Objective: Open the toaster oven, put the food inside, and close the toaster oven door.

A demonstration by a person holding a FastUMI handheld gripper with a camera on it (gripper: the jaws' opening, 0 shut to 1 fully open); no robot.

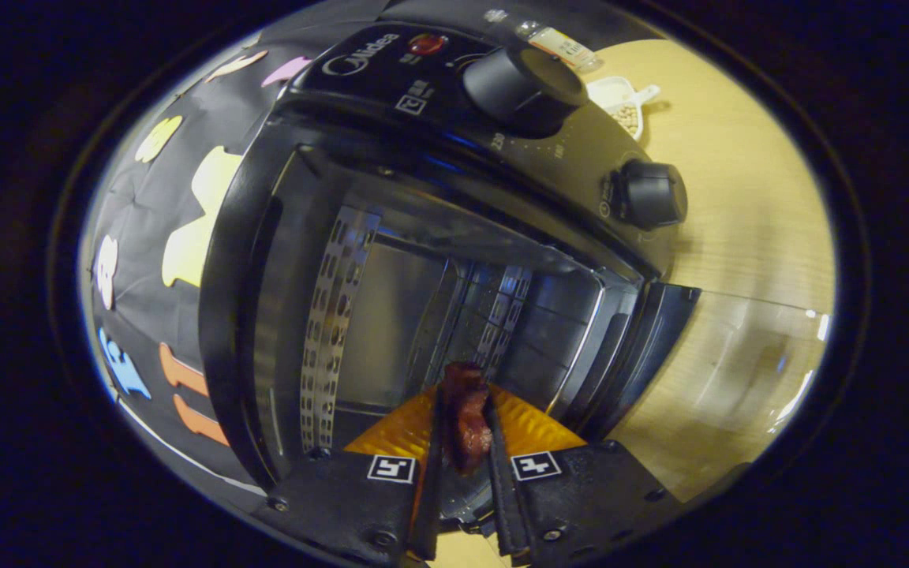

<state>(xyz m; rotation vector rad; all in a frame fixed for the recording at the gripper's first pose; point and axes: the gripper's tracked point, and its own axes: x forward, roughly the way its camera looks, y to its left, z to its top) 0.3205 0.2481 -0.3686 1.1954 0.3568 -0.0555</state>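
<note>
Pinched between both gripper (464, 410) fingers sits a reddish-brown piece of meat (466, 418), its top poking up past the fingertips. Just beyond it gapes the black toaster oven (391, 237), its glass door (738, 371) swung fully open over the wooden table (746, 197). Two black knobs (521, 83) line the control panel. Farther off rests a white scoop of beans (626, 106).

The hand-held two-finger gripper (464, 410) is rolled to one side, so the scene ahead of it looks tilted. Its two fingers (502, 473) lie nearly parallel with only a narrow gap between them (each carries a square marker tag at its base). Both press on a dark red piece of food (466, 418), clamped between them and jutting just past their tips.
</note>
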